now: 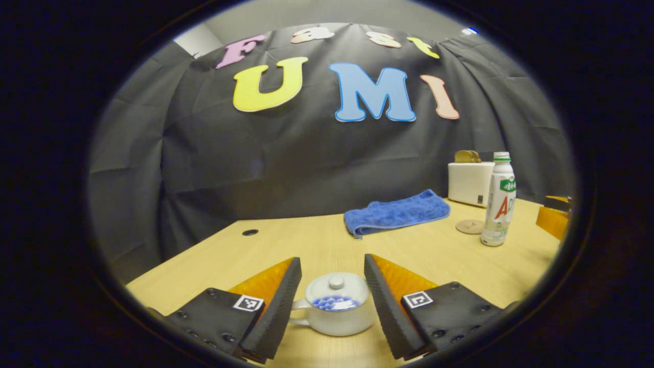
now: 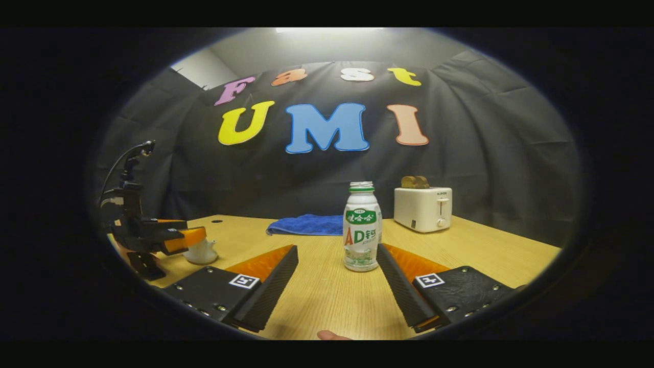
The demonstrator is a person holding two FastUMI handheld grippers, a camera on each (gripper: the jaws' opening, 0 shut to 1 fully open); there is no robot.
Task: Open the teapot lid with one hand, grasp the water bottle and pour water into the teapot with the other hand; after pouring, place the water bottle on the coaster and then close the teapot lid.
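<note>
Fingers on your left gripper (image 1: 332, 301) are spread wide with the white teapot (image 1: 334, 306) sitting between them, not touching either side as far as I can tell, lid (image 1: 337, 287) on. Past it there's a blue towel (image 1: 396, 212), then the round coaster (image 1: 470, 226) just beside the water bottle (image 1: 499, 199), which stands on the desk (image 1: 317, 240) and not on the coaster, with a toaster (image 1: 470, 181) behind.

Your right gripper (image 2: 337, 278) has its fingers wide apart too, gripping nothing, bottle just ahead, close by the right-hand finger.

Watch out: the lid knob is small and smooth-looking, so closing off-centre could let it slip out or drag the whole pot. That bottle is tall and narrow, and a one-sided nudge could tip it. I can't tell whether it's capped.
</note>
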